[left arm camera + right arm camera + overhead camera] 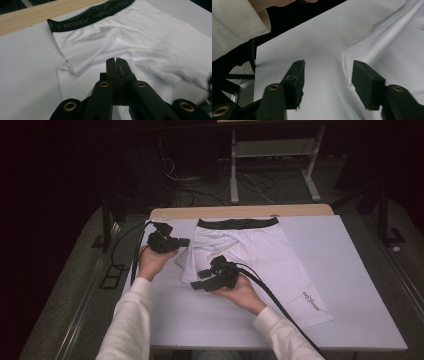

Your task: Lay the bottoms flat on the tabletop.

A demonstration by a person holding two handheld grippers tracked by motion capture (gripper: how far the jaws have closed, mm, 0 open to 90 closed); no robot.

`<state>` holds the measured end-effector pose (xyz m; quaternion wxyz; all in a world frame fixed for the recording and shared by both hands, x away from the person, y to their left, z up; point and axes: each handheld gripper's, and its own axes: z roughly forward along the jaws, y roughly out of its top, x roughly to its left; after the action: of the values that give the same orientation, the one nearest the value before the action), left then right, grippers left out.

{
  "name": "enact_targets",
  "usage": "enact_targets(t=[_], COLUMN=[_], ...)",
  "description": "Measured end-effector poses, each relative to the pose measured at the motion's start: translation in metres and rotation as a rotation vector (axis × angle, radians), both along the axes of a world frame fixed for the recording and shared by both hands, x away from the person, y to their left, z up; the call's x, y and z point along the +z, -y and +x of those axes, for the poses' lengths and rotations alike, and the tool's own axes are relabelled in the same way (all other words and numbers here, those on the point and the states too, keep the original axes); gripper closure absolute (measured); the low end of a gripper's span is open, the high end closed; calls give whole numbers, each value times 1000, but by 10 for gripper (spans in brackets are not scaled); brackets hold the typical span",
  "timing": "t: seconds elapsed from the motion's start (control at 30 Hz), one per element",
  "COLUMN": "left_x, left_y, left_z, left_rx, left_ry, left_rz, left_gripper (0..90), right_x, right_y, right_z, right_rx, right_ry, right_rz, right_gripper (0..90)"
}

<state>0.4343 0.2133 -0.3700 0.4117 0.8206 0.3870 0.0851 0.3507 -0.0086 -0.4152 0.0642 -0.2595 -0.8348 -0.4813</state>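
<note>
Right gripper (327, 75) jaws apart, straddling edge of white stretchy shorts with black waistband (260, 255), nothing pinched; left gripper (116, 65) closed, empty. Folding barely begun.

White tabletop (350, 285), metal stand (272, 155) behind.

My white rectangular table top (350, 285) with its pale wooden far edge strip (240, 211) stands on a grey carpeted floor (65, 285). Beyond me: a white metal shelf frame (272, 150), tangled black floor cables (200, 190), dim surroundings.
</note>
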Motion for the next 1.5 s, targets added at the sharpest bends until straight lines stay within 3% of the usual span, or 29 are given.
enact_targets(t=[0.17, 0.33, 0.57, 0.7, 0.8, 1.0, 1.2, 1.5], left_x=[-14, -32, -43, -45, -44, -42, -33, -23], left_y=[-3, -10, -22, -27, -30, -33, -37, -52], left_z=[18, 27, 24, 23, 23, 21, 13, -18], left_rx=[56, 98, 124, 134, 143, 146, 137, 116], left_ry=[-23, -58, -77, -83, -86, -83, -77, -81], left_rz=[-8, -24, -34, -36, -34, -30, -5, 21], left_gripper=[891, 891, 891, 890, 891, 890, 890, 891], right_x=[-3, -11, -26, -31, -37, -40, -34, -10], right_y=[-12, -29, -28, -33, -36, -34, -27, -10], right_z=[7, 17, 20, 18, 17, 19, 19, 2], right_rx=[-19, -29, -27, -28, -26, -49, -30, 55], right_ry=[-10, -15, -39, -4, 42, 55, 3, -25], right_rz=[2, -72, -158, -216, -288, -286, -230, -176], right_gripper=[551, 623, 643, 639, 655, 858, 872, 872])
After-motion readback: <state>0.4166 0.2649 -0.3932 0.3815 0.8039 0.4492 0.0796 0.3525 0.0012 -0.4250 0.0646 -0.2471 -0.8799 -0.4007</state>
